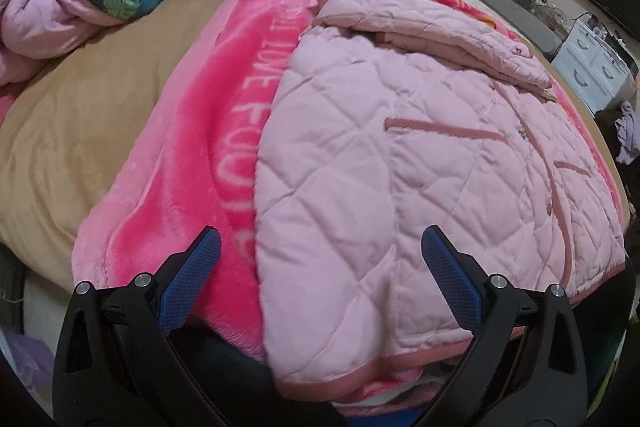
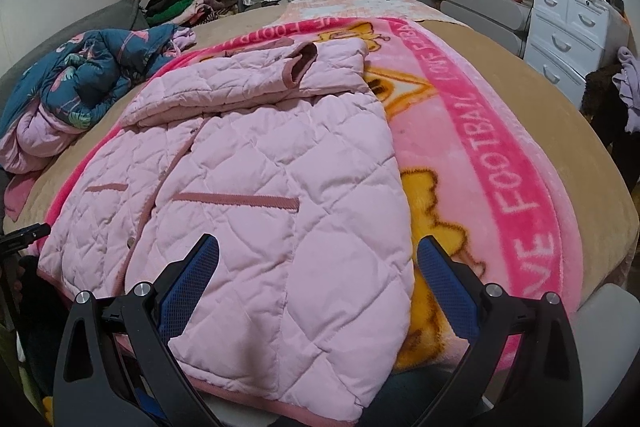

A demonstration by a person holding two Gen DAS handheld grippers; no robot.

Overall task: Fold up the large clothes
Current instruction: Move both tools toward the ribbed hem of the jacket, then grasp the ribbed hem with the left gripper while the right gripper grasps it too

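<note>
Lying flat on one bright pink plush blanket (image 2: 500,163) with white lettering and a yellow cartoon print, one pale pink quilted jacket (image 2: 256,179) fills the near middle of the bed, front side up. Its two sleeves are folded across the chest near the collar, one dusty-pink cuff (image 2: 302,61) showing in the right wrist view. Two slanted pocket openings trimmed in darker pink are visible: one (image 2: 240,201) on the panel nearer the right gripper, the other (image 2: 106,187) beyond the front placket. The hem, edged in the same darker pink, hangs just over the bed's near edge.

The left gripper (image 1: 320,251) hovers above the jacket's left hem corner, its two blue-padded fingers spread wide, holding nothing; one finger is over the blanket, the other over the quilting. The right gripper (image 2: 318,259) hovers likewise over the opposite hem corner, its two fingers wide apart and empty.

A tan bedspread (image 1: 100,99) lies beneath the blanket. One crumpled dark-teal flamingo-print quilted garment (image 2: 96,75) with pink lining sits well apart on the far left side of the bed. One white drawer unit (image 2: 568,27) stands by the right wall.
</note>
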